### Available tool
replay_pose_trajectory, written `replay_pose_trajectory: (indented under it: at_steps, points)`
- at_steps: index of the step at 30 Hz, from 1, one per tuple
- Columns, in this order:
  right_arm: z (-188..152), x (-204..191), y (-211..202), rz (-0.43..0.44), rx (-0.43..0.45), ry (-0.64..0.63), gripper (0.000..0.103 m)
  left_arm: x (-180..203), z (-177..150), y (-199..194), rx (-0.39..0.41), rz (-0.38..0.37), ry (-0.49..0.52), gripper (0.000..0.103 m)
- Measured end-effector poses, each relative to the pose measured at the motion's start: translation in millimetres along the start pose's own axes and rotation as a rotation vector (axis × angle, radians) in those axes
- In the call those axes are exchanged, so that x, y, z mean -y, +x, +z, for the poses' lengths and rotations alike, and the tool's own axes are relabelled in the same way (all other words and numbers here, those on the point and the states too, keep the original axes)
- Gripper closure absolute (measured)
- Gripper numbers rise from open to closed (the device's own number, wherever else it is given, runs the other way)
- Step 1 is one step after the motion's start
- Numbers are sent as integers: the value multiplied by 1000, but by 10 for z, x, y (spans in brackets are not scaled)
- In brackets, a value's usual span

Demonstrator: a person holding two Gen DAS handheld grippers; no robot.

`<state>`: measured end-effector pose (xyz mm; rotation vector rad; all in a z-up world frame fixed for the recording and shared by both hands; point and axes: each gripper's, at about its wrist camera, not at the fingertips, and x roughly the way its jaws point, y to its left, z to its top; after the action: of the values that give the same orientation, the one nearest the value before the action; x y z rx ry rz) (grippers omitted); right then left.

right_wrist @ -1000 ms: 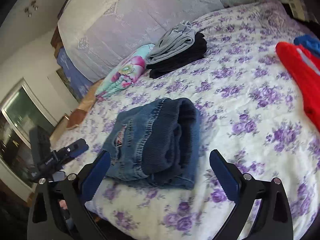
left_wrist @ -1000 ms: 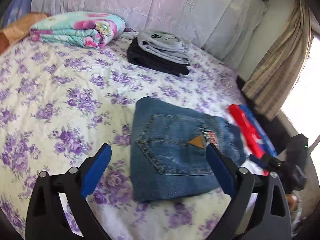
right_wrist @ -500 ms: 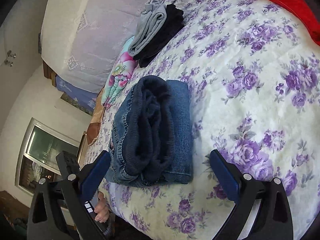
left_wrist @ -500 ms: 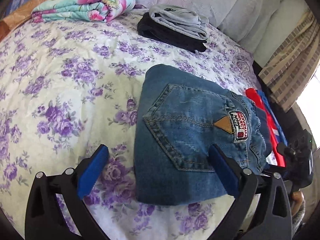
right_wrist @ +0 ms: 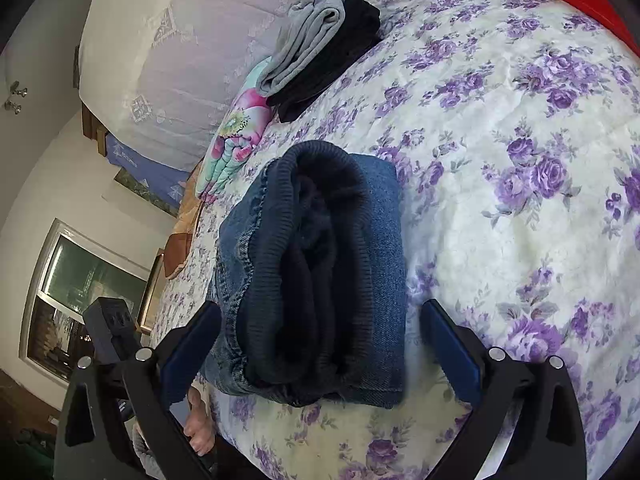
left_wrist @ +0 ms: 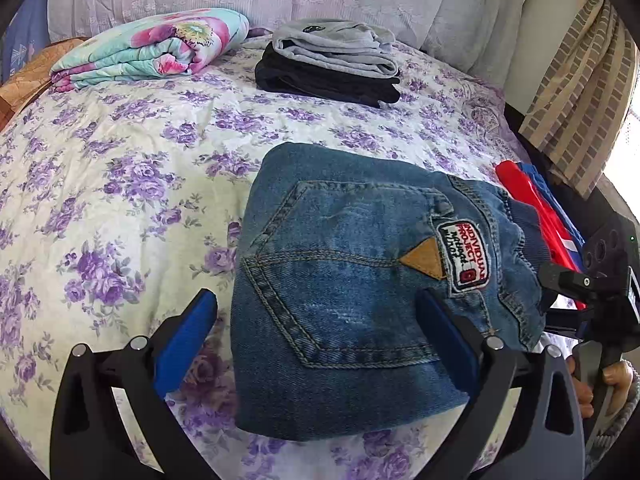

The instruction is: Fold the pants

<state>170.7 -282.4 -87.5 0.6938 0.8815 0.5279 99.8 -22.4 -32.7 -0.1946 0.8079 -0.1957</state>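
A pair of blue jeans (left_wrist: 344,280) lies folded into a compact block near the bed's front edge, back pocket and logo patch facing up. From the right wrist view the same jeans (right_wrist: 320,272) show their dark ribbed waistband end. My left gripper (left_wrist: 316,320) is open, its blue pads on either side of the jeans' near end, just above the cloth. My right gripper (right_wrist: 320,332) is open too and straddles the waistband end. Neither holds anything.
A grey and a black folded garment (left_wrist: 332,60) are stacked at the back of the flowered bedspread (left_wrist: 120,168), beside a folded floral blanket (left_wrist: 152,48). Red and blue clothing (left_wrist: 536,208) lies at the right edge. A curtain (left_wrist: 580,80) hangs at right.
Both grippers have moved in close to the folded jeans, which now fill the space between the fingers. The right wrist view has tilted. The jeans themselves have stayed in place.
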Motion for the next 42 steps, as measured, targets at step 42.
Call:
replay_pose_trajectory:
  at_steps: [42]
  points:
    - [61,64,135,56,12,-78,35,-401,82,399,-111,-386,-153,24]
